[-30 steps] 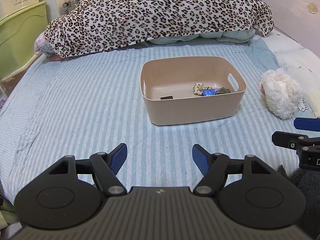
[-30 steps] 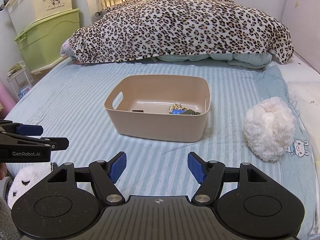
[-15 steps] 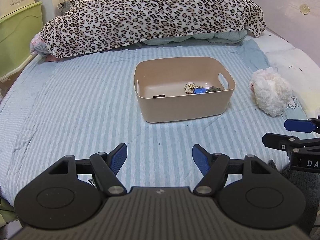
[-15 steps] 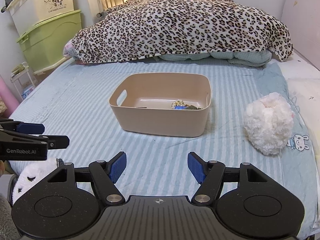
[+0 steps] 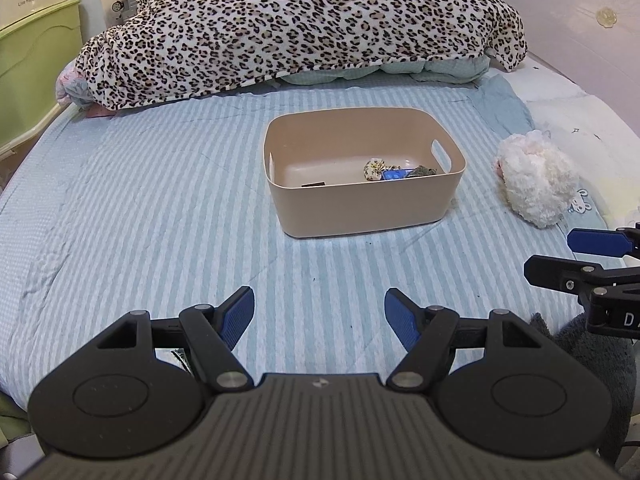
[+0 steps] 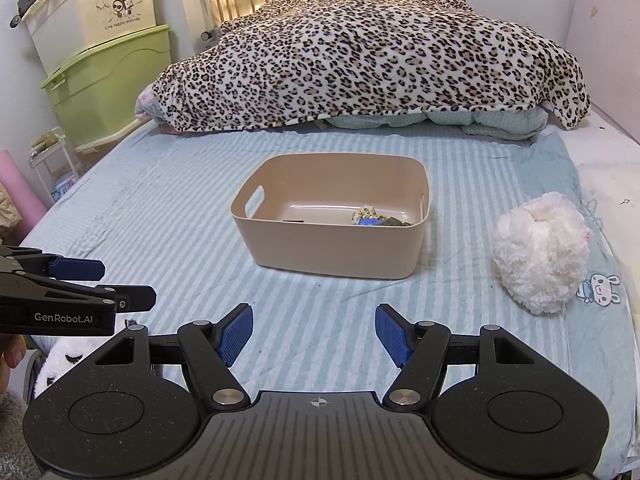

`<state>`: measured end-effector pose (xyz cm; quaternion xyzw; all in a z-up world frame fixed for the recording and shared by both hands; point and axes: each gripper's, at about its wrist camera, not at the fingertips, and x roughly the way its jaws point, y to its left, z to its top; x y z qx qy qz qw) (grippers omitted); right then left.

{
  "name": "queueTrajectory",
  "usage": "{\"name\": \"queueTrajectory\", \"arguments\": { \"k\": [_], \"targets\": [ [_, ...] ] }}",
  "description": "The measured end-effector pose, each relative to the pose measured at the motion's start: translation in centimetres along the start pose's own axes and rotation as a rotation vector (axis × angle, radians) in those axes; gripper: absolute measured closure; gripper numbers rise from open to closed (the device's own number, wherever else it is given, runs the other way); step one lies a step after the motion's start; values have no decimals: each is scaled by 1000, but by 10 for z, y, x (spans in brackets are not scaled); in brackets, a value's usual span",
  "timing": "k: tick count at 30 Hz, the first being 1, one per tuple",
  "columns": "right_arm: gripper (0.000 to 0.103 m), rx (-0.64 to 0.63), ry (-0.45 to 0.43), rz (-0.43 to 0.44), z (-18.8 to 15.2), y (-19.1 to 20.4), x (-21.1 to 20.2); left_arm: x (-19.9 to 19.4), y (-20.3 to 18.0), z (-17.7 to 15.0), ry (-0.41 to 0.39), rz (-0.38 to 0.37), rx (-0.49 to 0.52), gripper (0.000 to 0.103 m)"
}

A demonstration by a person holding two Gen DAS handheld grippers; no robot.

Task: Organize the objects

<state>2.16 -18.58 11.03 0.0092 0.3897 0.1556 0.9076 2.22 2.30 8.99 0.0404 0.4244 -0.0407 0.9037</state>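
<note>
A beige plastic bin sits mid-bed on the blue striped sheet. It holds a floral scrunchie, a blue item, a dark green item and a small black piece. A white fluffy plush lies right of the bin. My left gripper is open and empty near the bed's front edge. My right gripper is open and empty beside it.
A leopard-print blanket is heaped across the far end of the bed. Green and cream storage boxes stand at the left. A panda plush lies at the lower left, and grey fabric at the lower right.
Both grippers have drawn back from the bin, which looks smaller and farther. Both stay open and empty.
</note>
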Motion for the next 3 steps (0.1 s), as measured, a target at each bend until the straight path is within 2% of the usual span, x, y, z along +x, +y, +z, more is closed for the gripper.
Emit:
{"name": "queueTrajectory", "arguments": {
  "k": [3],
  "targets": [
    [32,3,0,1,0,-1,0,0,-2,0,-1,-1,6,30]
  ]
}}
